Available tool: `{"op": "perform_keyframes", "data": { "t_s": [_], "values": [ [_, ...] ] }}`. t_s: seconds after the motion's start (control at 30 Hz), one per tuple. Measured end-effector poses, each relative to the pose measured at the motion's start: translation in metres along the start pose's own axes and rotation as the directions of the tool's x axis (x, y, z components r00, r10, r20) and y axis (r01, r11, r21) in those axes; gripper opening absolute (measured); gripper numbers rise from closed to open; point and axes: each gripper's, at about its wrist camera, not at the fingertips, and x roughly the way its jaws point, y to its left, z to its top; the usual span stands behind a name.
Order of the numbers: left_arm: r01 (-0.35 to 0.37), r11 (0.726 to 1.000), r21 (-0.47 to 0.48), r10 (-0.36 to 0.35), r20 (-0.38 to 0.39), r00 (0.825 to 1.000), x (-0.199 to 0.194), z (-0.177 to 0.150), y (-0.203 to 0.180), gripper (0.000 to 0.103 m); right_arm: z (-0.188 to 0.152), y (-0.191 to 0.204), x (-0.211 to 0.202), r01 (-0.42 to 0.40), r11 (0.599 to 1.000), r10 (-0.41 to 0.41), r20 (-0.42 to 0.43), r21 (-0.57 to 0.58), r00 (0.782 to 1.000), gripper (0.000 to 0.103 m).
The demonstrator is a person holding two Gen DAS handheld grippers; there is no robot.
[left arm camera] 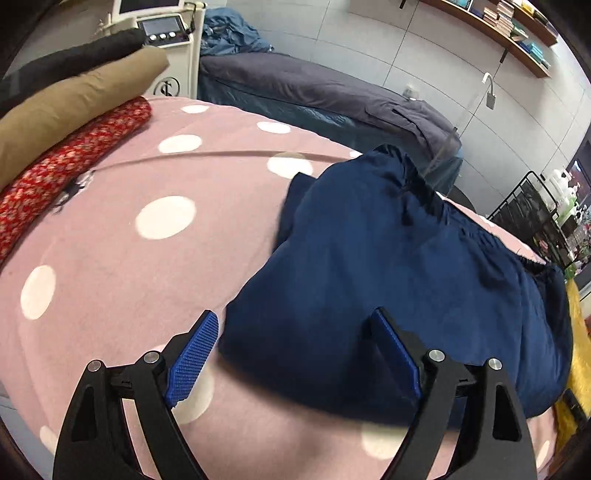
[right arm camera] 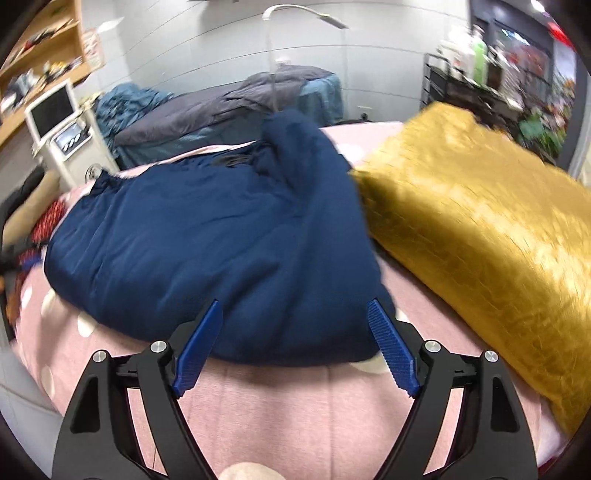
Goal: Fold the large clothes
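— What holds things here, and what sits in them?

— Two holders, both far ahead of the tools. A wooden wall shelf (left arm camera: 517,33) up to the right of the left tool (left arm camera: 297,356) carries rows of books, titles unreadable. A black wire rack (left arm camera: 535,218) to that tool's right holds bottles and small bright items, too blurred to name.

— And the garment?

— The navy blue garment (right arm camera: 221,240) lies bunched on the pink polka-dot blanket (left arm camera: 129,258), right ahead of both tools. In the left view it fills the space ahead and right of the tool, its near edge passing between the fingers. In the right view its near hem lies just beyond the fingertips of the right tool (right arm camera: 295,343).

— The tools themselves?

— Both stand wide apart, blue pads clear of any cloth, gripping nothing.

— What else is close?

— A mustard-yellow cushion (right arm camera: 480,240) right of the right tool, next to the garment; whether they touch is unclear. Left of the left tool lie a red floral roll of fabric (left arm camera: 66,173), a tan cushion (left arm camera: 74,107) and dark cloth beyond it.

— What stays hidden or unclear?

— The garment's shape: gathers run along its far edge, but sleeves or legs cannot be made out. Its right end is cut off in the left view. A pale rounded thing at the bottom edge of the right view is cropped and unidentifiable. The right view is blurred.
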Motion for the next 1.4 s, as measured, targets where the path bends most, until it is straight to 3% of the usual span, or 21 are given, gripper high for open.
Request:
{"op": "perform_keyframes", "data": {
  "t_s": [0.13, 0.27, 0.47, 0.57, 0.7, 0.83, 0.97, 1.03, 1.13, 1.17, 1.27, 1.4],
  "values": [
    [-0.043, 0.999, 0.020, 0.043, 0.031, 0.999, -0.011, -0.018, 0.003, 0.089, 0.002, -0.030, 0.001, -0.019, 0.994, 0.020, -0.015, 0.112, 1.000, 0.081],
    [-0.003, 1.000, -0.015, 0.003, -0.009, 1.000, -0.004, -0.026, 0.003, 0.090, 0.009, -0.052, 0.013, -0.098, 0.970, 0.106, -0.027, 0.223, 0.994, 0.081],
    [0.015, 1.000, 0.011, -0.014, -0.026, 1.000, 0.001, -0.025, -0.002, 0.090, 0.027, -0.084, 0.066, -0.268, 0.872, 0.321, -0.064, 0.409, 0.945, 0.083],
    [0.016, 0.997, 0.071, -0.015, -0.013, 1.000, -0.001, -0.012, -0.007, 0.090, 0.037, -0.090, 0.097, -0.293, 0.832, 0.379, -0.098, 0.470, 0.920, 0.083],
    [0.061, 0.992, 0.110, -0.056, -0.049, 0.997, 0.013, 0.018, -0.005, 0.091, 0.048, -0.073, 0.126, -0.302, 0.849, 0.407, -0.171, 0.432, 0.897, 0.083],
    [0.096, 0.985, 0.141, -0.081, -0.112, 0.990, 0.046, 0.055, 0.001, 0.091, 0.055, -0.058, 0.143, -0.263, 0.882, 0.365, -0.216, 0.390, 0.906, 0.087],
    [0.195, 0.979, 0.056, -0.178, -0.224, 0.958, 0.092, 0.085, 0.013, 0.091, 0.059, -0.046, 0.147, -0.215, 0.919, 0.304, -0.244, 0.332, 0.921, 0.087],
    [0.228, 0.974, 0.022, -0.210, -0.308, 0.928, 0.121, 0.090, 0.010, 0.091, 0.060, -0.041, 0.149, -0.202, 0.933, 0.281, -0.251, 0.299, 0.926, 0.087],
    [0.275, 0.961, -0.005, -0.257, -0.371, 0.892, 0.145, 0.088, -0.003, 0.091, 0.063, -0.035, 0.153, -0.184, 0.949, 0.251, -0.256, 0.257, 0.934, 0.087],
    [0.293, 0.956, -0.015, -0.275, -0.394, 0.877, 0.153, 0.086, -0.010, 0.096, 0.063, -0.033, 0.154, -0.180, 0.952, 0.243, -0.256, 0.246, 0.936, 0.087],
    [0.268, 0.963, 0.005, -0.242, -0.420, 0.875, 0.167, 0.081, -0.020, 0.098, 0.064, -0.029, 0.155, -0.175, 0.959, 0.230, -0.252, 0.223, 0.940, 0.087],
    [0.288, 0.958, 0.004, -0.259, -0.425, 0.867, 0.167, 0.079, -0.019, 0.098, 0.061, -0.024, 0.155, -0.169, 0.965, 0.216, -0.242, 0.199, 0.946, 0.087]
  ]
}}
